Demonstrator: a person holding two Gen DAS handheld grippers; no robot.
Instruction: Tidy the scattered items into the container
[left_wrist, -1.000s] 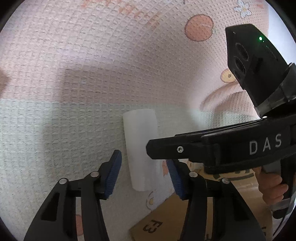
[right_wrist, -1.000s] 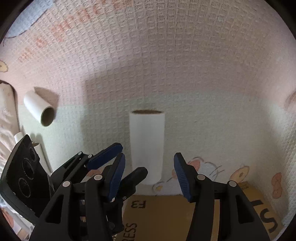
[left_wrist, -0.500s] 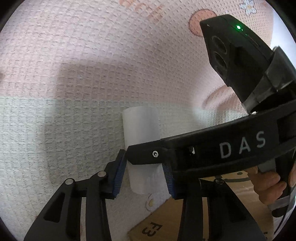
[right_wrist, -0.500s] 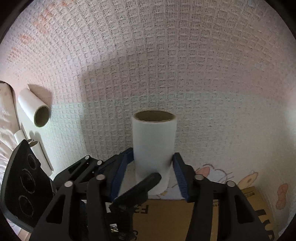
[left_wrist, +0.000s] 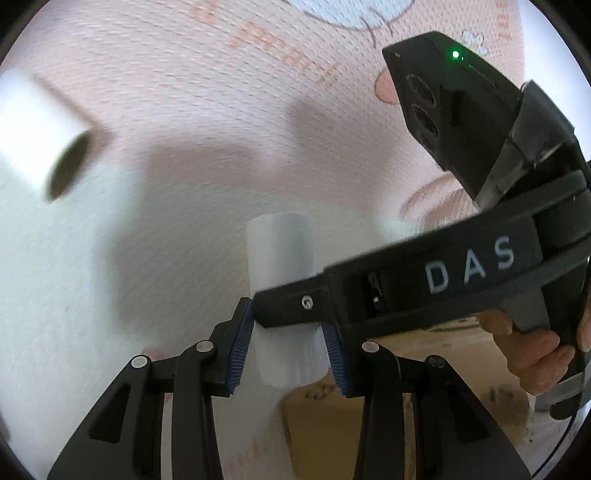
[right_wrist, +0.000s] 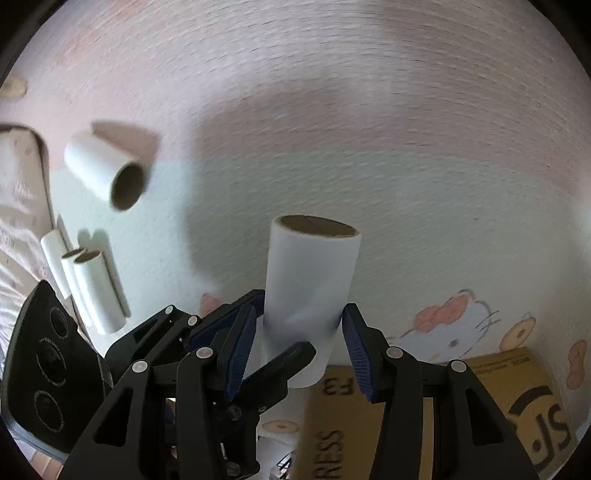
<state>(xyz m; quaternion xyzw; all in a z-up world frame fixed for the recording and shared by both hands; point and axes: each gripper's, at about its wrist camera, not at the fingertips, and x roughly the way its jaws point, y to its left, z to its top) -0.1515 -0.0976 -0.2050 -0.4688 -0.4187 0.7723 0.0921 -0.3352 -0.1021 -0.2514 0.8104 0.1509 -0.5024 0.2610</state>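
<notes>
Roll (right_wrist: 310, 273) betw. both jaws; spare rolls (right_wrist: 88, 284) left.

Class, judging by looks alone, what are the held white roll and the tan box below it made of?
White cylindrical roll: probably matte paper wound on a cardboard core, given its brown inner rim. Tan printed box: apparently corrugated cardboard, dull brown with black lettering.
</notes>
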